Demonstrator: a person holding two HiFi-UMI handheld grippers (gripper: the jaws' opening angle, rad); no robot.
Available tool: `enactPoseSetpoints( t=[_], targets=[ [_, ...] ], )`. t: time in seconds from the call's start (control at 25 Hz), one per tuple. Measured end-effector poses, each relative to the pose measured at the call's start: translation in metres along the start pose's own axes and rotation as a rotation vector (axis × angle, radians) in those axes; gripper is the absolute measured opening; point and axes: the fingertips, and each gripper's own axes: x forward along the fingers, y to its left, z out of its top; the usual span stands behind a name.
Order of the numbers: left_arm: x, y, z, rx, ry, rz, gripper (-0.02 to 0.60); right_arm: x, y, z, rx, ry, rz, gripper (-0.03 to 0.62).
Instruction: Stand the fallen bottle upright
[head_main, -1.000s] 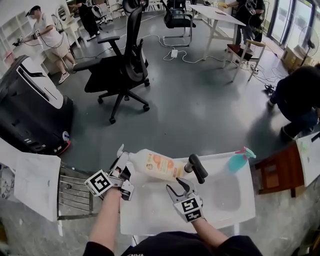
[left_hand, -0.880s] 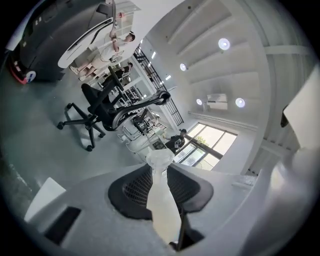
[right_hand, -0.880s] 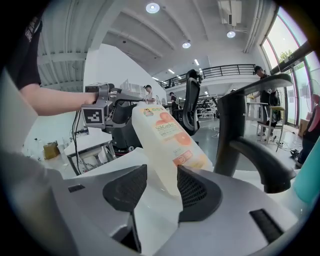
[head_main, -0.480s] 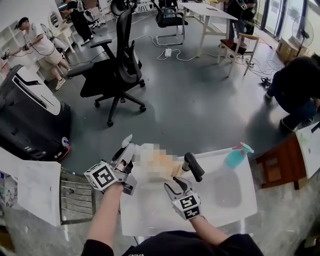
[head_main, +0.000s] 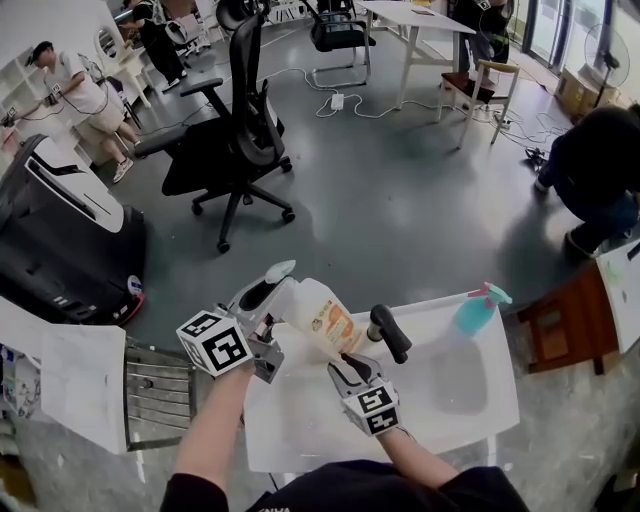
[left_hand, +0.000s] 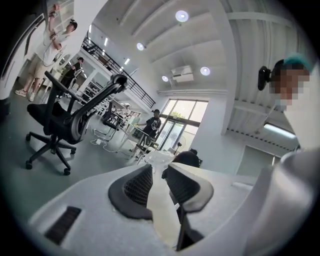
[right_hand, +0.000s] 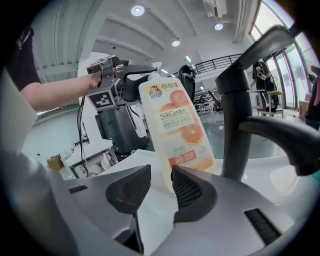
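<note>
Bottle, smooth stiff plastic likely to slip, hangs tilted, neck clenched in left gripper; right gripper, jaws just closing, brackets its base ungripped.

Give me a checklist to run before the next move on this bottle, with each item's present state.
1. The left gripper shut on the neck of the bottle: ok.
2. Bottle upright: not ok; it leans, pump top toward the left gripper, base low by the faucet.
3. The right gripper free: ok; its jaws have just been closing, nothing between them, the bottle's base just past the tips.
4. Base resting on the sink: cannot tell.
5. Bottle clear of the faucet: cannot tell; they are close.
6. The spray bottle out of the way: ok, at the sink's far right edge.
</note>
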Motion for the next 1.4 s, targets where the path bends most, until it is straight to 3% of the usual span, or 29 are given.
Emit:
enactPoseSetpoints(
  t=[0.28, 0.6, 0.84, 1.4],
  targets=[
    [0.016, -0.033, -0.007, 0.166, 0.069, -0.09, 0.095, 0.005, 0.0, -0.005, 0.013, 0.008, 0.014, 0.107],
    [0.021, -0.064, -0.018, 0.331, 0.115, -0.211, 0.096, 0.015, 0.008, -0.01, 0.021, 0.021, 0.039, 0.117],
    [0.021, -0.067, -0.02, 0.394, 0.106, -0.231, 0.1, 0.012, 0.003, -0.012, 0.044, 0.043, 0.04, 0.144],
    [0.015, -0.087, -0.028, 0.563, 0.112, -0.273, 0.115, -0.033, 0.005, 0.005, 0.054, -0.025, -0.011, 0.144]
  ],
)
